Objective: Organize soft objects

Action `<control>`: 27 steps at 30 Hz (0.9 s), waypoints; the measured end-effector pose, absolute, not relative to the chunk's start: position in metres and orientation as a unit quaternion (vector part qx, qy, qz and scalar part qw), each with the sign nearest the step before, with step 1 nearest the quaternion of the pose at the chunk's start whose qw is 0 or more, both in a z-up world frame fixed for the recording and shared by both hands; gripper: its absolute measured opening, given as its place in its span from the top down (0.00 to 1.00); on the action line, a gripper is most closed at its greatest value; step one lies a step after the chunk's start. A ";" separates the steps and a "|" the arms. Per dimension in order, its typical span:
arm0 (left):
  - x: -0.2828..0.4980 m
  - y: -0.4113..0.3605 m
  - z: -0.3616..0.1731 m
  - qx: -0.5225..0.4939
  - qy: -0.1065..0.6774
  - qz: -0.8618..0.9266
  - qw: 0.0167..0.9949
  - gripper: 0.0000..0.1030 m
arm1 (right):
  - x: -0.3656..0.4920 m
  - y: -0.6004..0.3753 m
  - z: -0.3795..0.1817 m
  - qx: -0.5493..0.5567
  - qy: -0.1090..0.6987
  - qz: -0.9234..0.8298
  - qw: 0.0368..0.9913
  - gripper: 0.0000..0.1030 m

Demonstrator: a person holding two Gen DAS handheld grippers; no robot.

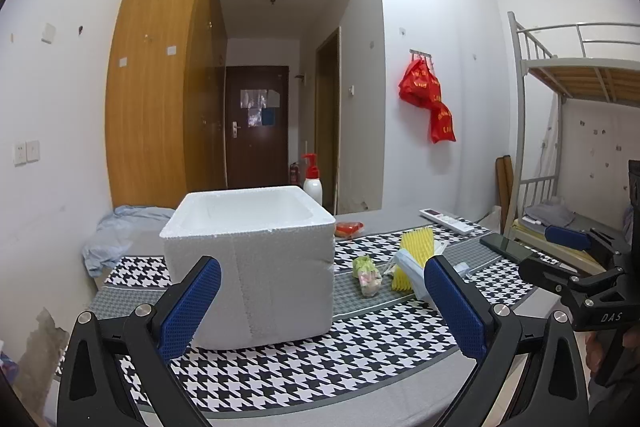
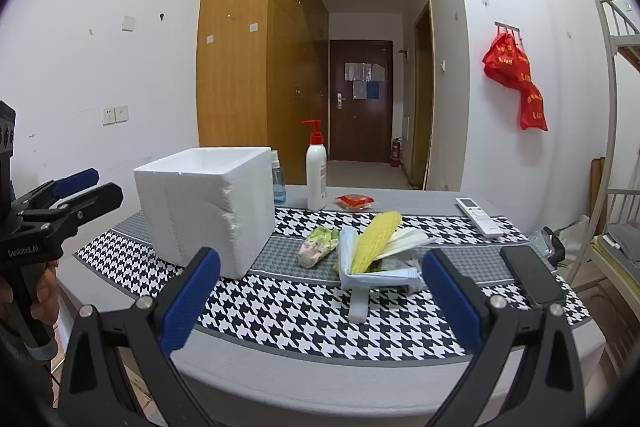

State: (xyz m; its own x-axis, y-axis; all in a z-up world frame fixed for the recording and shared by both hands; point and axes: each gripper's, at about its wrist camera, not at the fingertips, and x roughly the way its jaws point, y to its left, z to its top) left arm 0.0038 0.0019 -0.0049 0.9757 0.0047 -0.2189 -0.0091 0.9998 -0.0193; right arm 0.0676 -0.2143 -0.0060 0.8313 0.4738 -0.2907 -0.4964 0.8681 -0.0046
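A white foam box (image 1: 256, 259) (image 2: 208, 207) stands open-topped on the houndstooth cloth. To its right lies a pile of soft items: a yellow foam net sleeve (image 1: 414, 257) (image 2: 378, 239), a pale blue folded mask pack (image 2: 376, 275), a green-pink crumpled wrapper (image 1: 368, 273) (image 2: 318, 247) and a white foam strip (image 2: 360, 303). My left gripper (image 1: 322, 307) is open and empty, in front of the box. My right gripper (image 2: 320, 303) is open and empty, short of the pile. Each gripper shows at the edge of the other's view.
A red packet (image 1: 349, 229) (image 2: 354, 202), a pump bottle (image 2: 316, 171), a small spray bottle (image 2: 278, 179), a white remote (image 1: 450, 221) (image 2: 480, 217) and a black phone (image 1: 508, 247) (image 2: 530, 277) lie on the table (image 2: 320, 379). A bunk bed (image 1: 568, 115) stands right.
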 end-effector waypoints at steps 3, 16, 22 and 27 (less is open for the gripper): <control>0.005 0.001 -0.005 -0.009 0.111 0.004 0.994 0.01 | 0.068 -0.215 -0.006 -0.039 0.141 0.253 0.956 0.01; 0.016 -0.003 -0.006 -0.006 0.119 0.005 0.993 0.01 | 0.077 -0.215 -0.006 -0.037 0.142 0.253 0.956 0.01; 0.024 -0.007 -0.007 -0.006 0.128 0.000 0.992 0.01 | 0.083 -0.217 -0.008 -0.035 0.145 0.250 0.957 0.01; 0.033 -0.013 -0.007 -0.005 0.135 -0.012 0.991 0.01 | 0.090 -0.221 -0.010 -0.032 0.152 0.244 0.957 0.01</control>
